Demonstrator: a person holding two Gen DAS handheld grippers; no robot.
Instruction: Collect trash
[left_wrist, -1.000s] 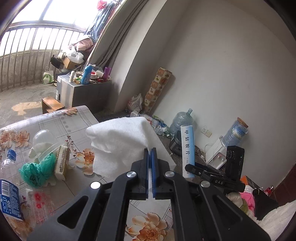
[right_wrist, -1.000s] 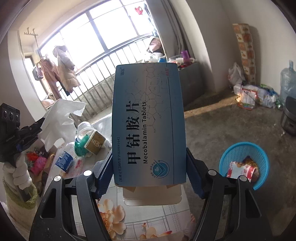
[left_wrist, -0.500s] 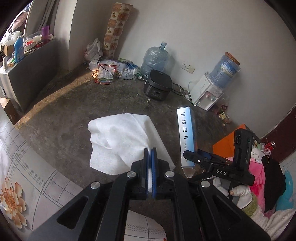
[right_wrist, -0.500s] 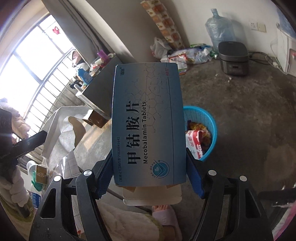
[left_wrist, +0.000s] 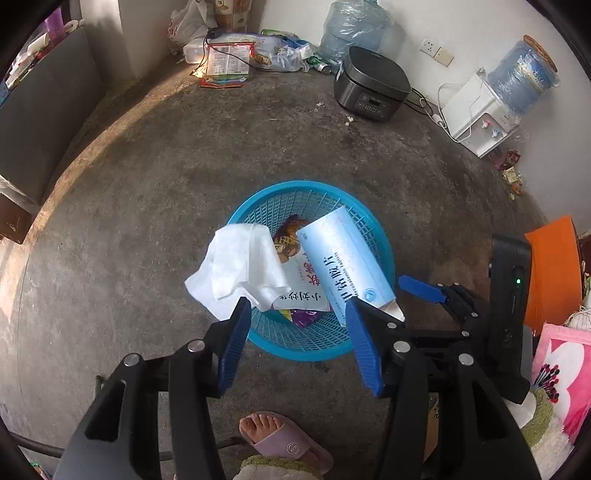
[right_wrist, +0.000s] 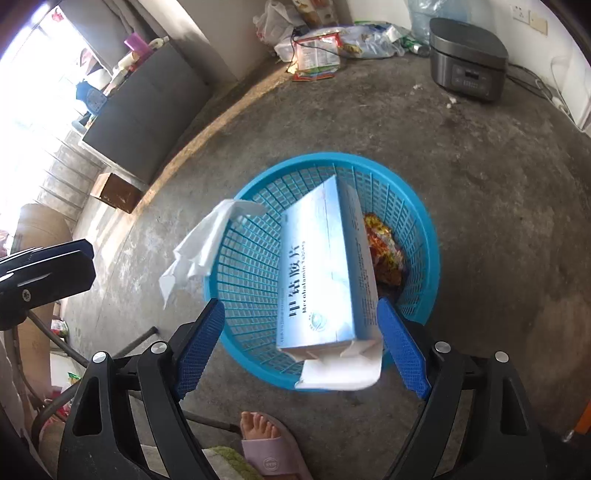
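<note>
The white tissue (left_wrist: 240, 266) hangs loose just beyond the left gripper (left_wrist: 297, 332), whose jaws stand wide apart, over the left rim of the blue basket (left_wrist: 354, 345). The box (right_wrist: 325, 273) reading "Mecobalamin Tablets" tilts free between the right gripper's (right_wrist: 301, 349) spread jaws, above the basket's opening, bare concrete floor (left_wrist: 147, 177) all round.

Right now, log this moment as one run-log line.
left gripper: open | right gripper: open | tissue, tablet box: released over blue basket
</note>
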